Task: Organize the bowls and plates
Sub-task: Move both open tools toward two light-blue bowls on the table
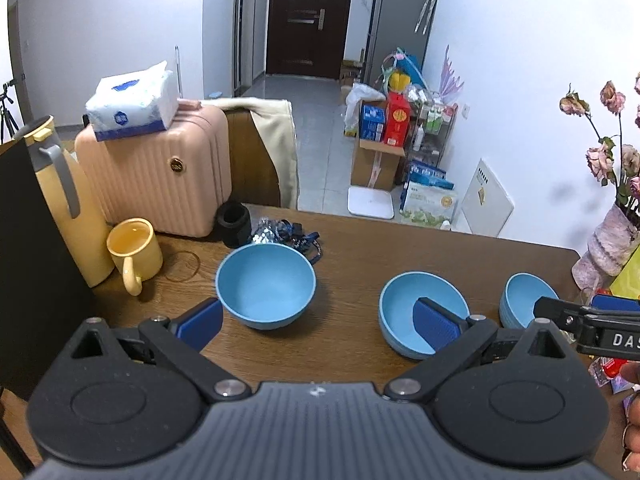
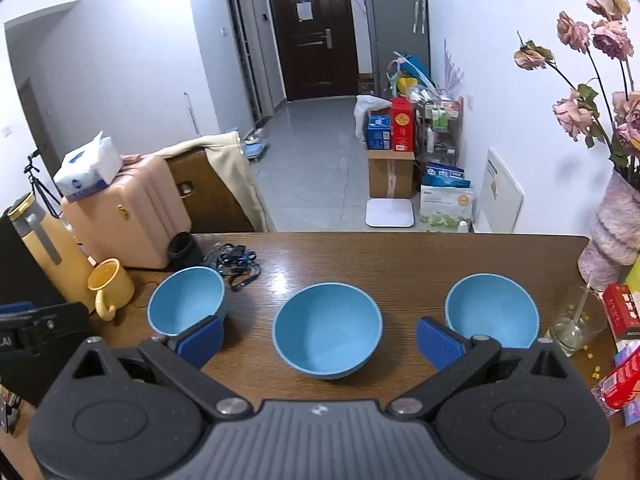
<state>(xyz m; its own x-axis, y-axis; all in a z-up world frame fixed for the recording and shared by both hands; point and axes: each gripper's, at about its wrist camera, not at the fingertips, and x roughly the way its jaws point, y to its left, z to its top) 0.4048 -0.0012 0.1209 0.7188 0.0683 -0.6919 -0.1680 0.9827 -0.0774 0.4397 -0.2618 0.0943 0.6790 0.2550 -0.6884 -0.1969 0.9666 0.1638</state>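
Three matte light-blue bowls stood in a row across the middle of the right wrist view: the left bowl [image 2: 186,300], the middle bowl [image 2: 328,330] and the right bowl [image 2: 492,312], all round, smooth, upright and well apart from one another on the dark wood-grain table [image 2: 400,256]. They looked like plastic, though that could not be settled.

The right gripper [image 2: 320,340] hovered low in the frame with its ribbed blue pads [image 2: 436,342] spread wide, the middle bowl showing between them, nothing clasped. The left gripper [image 1: 318,324] likewise gaped wide and empty in the left wrist view; its right pad overlapped the middle bowl in the picture, and contact could not be judged. At the right edge of that view, white letters "DAS" showed on the black body of the other gripper.

To the left, a glossy yellow mug [image 2: 109,286] stood beside a yellow thermos jug [image 2: 52,248] with a grey handle. Behind them stood a ribbed pink suitcase [image 2: 132,216], carrying a soft white-and-blue tissue pack [image 2: 90,170]; its print was too small to read. At the right edge stood a textured pinkish vase [image 2: 616,232] of dried roses and a red carton [image 2: 622,312] with illegible writing.
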